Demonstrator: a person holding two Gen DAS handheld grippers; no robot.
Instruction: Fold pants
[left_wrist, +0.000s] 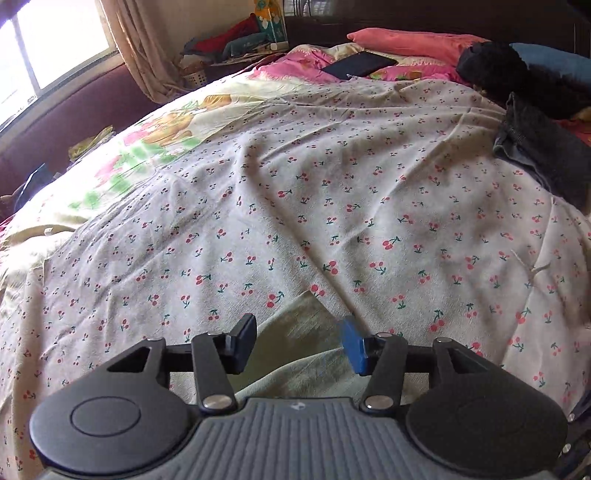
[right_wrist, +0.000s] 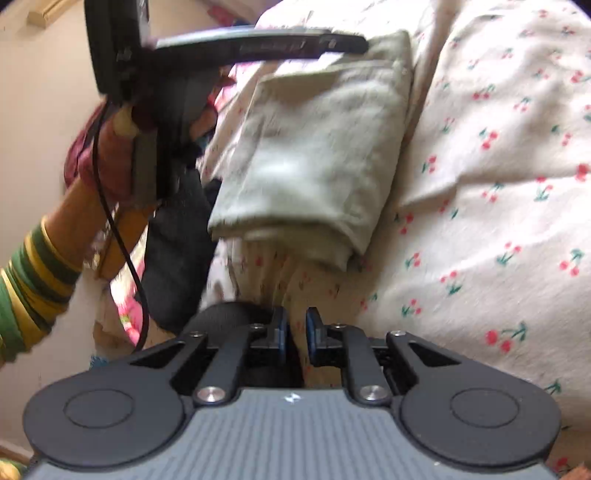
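The pale green pants (right_wrist: 314, 155) lie folded into a thick rectangle on the cherry-print sheet (right_wrist: 498, 166), near the bed's edge. My right gripper (right_wrist: 297, 332) is just short of their near fold. Its pads stand a narrow gap apart, with only rumpled sheet showing in the gap. In the left wrist view a strip of the pants (left_wrist: 295, 369) lies below my left gripper (left_wrist: 299, 338), which is open with nothing between its fingers. The right wrist view shows the left gripper's black body (right_wrist: 166, 110) held above the pants' far left corner by a hand (right_wrist: 110, 158).
Dark folded garments (left_wrist: 546, 158) lie at the sheet's right side, with a black furry bundle (left_wrist: 491, 62) behind them. A black tablet (left_wrist: 360, 62) and a pink pillow (left_wrist: 413, 40) are at the head of the bed. A window and curtain (left_wrist: 136, 44) are far left.
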